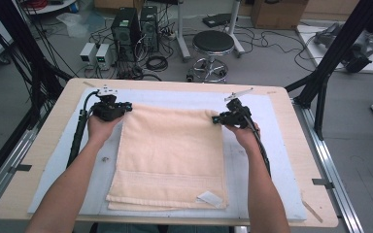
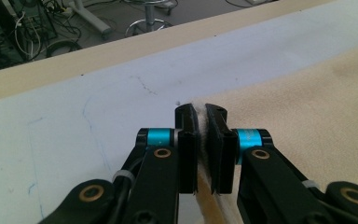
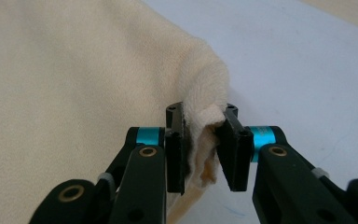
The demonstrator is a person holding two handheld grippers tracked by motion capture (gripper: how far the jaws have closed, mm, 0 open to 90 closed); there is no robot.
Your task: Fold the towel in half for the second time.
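Note:
A cream folded towel [image 1: 170, 155] lies on the pale blue mat [image 1: 272, 141] in the middle of the table. My left gripper [image 1: 126, 107] is at the towel's far left corner, jaws shut on the cloth; in the left gripper view the towel [image 2: 307, 107] edge is pinched between the pads of the left gripper [image 2: 201, 122]. My right gripper [image 1: 217, 119] is at the far right corner. In the right gripper view a bunched fold of towel [image 3: 74, 70] is clamped in the right gripper [image 3: 203, 122]. Both corners sit slightly raised off the mat.
A white label [image 1: 209, 197] shows at the towel's near right corner. The wooden table [image 1: 43, 145] rim surrounds the mat. Beyond the far edge stand a black stool [image 1: 212, 43] and computer towers [image 1: 126, 29] with cables. Black frame posts [image 1: 340, 48] flank both sides.

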